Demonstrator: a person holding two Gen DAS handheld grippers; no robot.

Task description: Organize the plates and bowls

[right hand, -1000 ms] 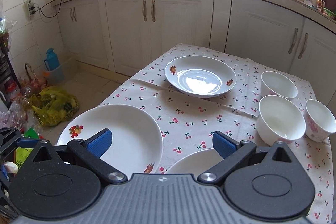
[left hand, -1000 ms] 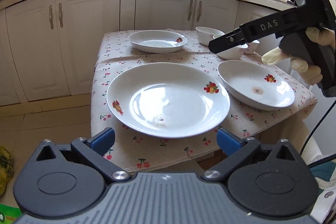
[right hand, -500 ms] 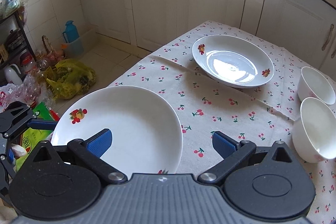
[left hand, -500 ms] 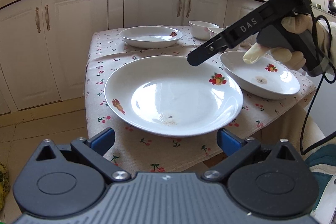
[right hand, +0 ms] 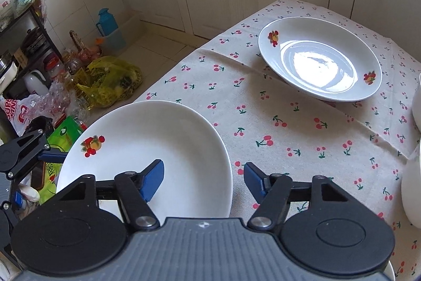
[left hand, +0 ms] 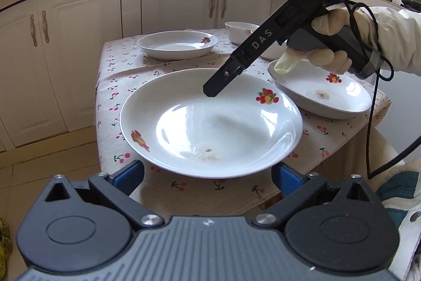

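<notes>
A large white plate (left hand: 210,120) with fruit prints sits at the near corner of the cherry-print table (right hand: 289,123). My left gripper (left hand: 208,175) is open, its blue pads on either side of the plate's near rim without touching it. My right gripper (right hand: 204,175) comes down from the right over the same plate (right hand: 147,149), and its jaws are closing. One pad is over the plate's inside and the other outside the rim, neither pressing. A second plate (right hand: 319,62) lies at the far side, a third plate (left hand: 321,94) to the right, and white bowls (left hand: 240,29) behind it.
Two bowls (right hand: 413,188) stand at the right edge of the right wrist view. Beside the table on the floor are a yellow bag (right hand: 110,80), a blue flask (right hand: 106,25) and a cluttered shelf. Cabinets line the far wall. A black cable (left hand: 373,136) hangs from the right gripper.
My right gripper has come down and tipped toward the large plate, and its jaws have narrowed around the rim. My left gripper has edged closer to the plate's near rim.
</notes>
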